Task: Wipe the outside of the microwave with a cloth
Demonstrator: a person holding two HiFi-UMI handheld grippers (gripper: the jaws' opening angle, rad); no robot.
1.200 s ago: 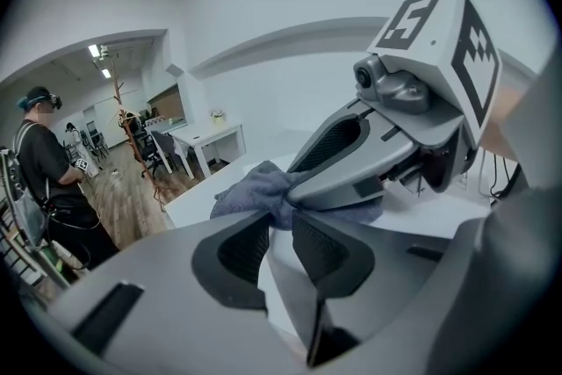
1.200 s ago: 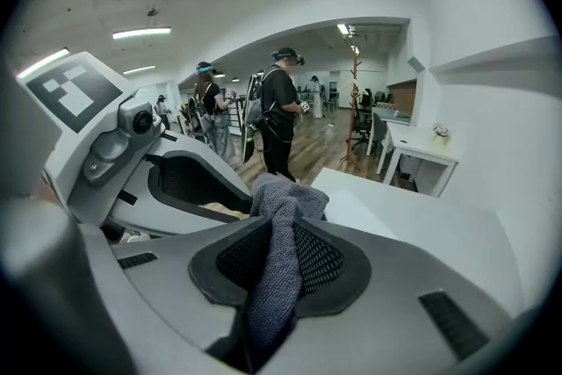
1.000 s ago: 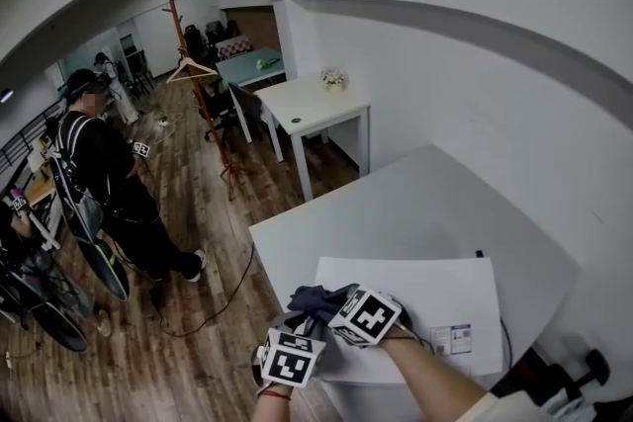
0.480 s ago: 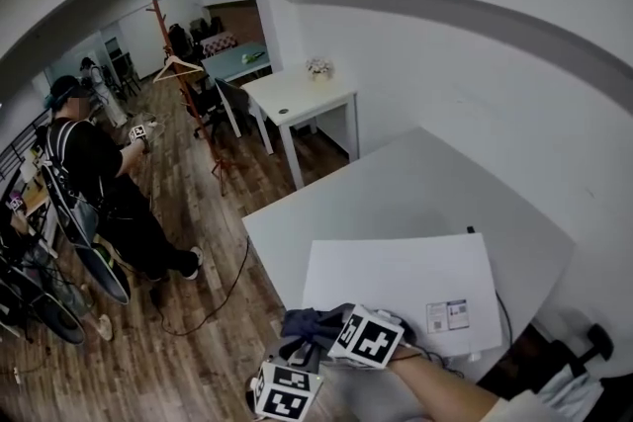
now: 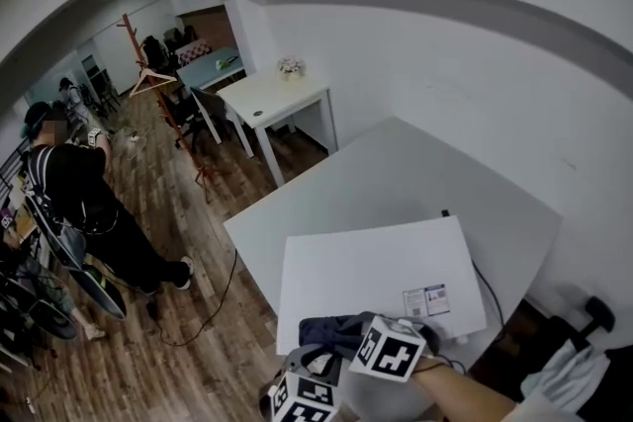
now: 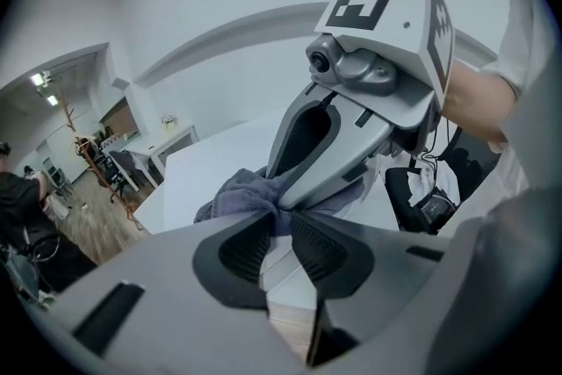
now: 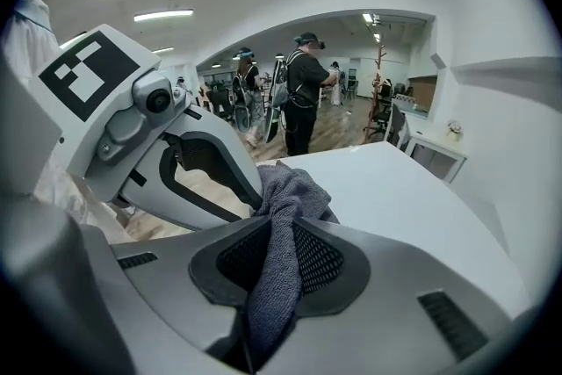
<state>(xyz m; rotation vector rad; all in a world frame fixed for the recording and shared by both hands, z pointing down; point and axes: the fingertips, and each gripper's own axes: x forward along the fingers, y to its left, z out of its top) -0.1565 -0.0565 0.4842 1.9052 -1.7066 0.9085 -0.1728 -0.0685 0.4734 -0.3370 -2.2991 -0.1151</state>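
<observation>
The white microwave [image 5: 376, 272] stands on a white table [image 5: 396, 163], seen from above in the head view. A grey cloth [image 5: 331, 329] lies bunched at the microwave top's near left corner. Both grippers hold it. My left gripper [image 5: 315, 373] is shut on one end of the cloth [image 6: 233, 193], pinched at its jaw tips [image 6: 277, 222]. My right gripper [image 5: 358, 337] is shut on the other end, the cloth [image 7: 285, 189] hanging down between its pads [image 7: 277, 228]. The two grippers are close together, tips nearly touching. The microwave's front is hidden.
A label [image 5: 425, 299] sits on the microwave top at the near right, with a black cable [image 5: 487, 284] behind it. A person in black [image 5: 69, 188] stands on the wooden floor at left. Farther off are a small white table [image 5: 272, 99] and a coat stand [image 5: 138, 74].
Both grippers have slid the cloth along the microwave top's left edge toward me, to its near corner. The head view has shifted, so the microwave sits higher in the picture.
</observation>
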